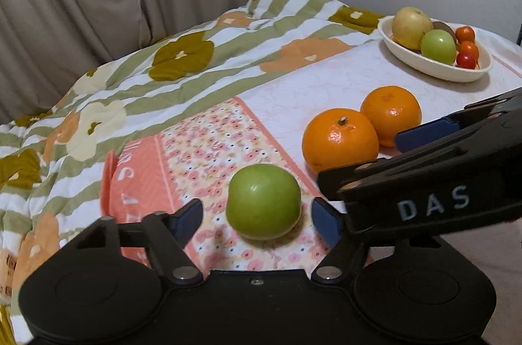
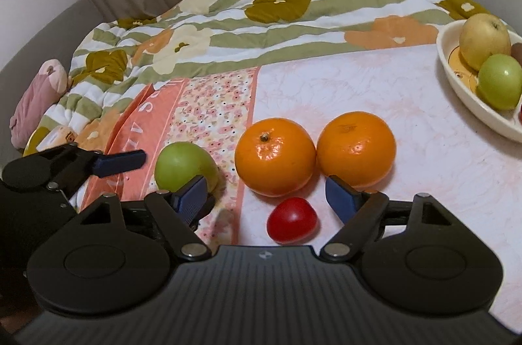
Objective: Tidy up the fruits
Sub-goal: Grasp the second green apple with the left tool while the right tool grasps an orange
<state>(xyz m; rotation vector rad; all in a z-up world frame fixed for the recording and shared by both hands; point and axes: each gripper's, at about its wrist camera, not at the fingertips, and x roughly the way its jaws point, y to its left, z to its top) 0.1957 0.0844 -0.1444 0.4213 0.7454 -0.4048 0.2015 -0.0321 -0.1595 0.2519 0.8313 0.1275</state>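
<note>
On the bed's pink patterned sheet, a green apple lies between the blue pads of the left hand-held gripper, jaws apart and not touching it. The right hand-held gripper, jaws also apart, brackets a small red tomato just in front of two touching oranges. A white bowl farther right holds a yellow apple, a green apple and small red fruits.
</note>
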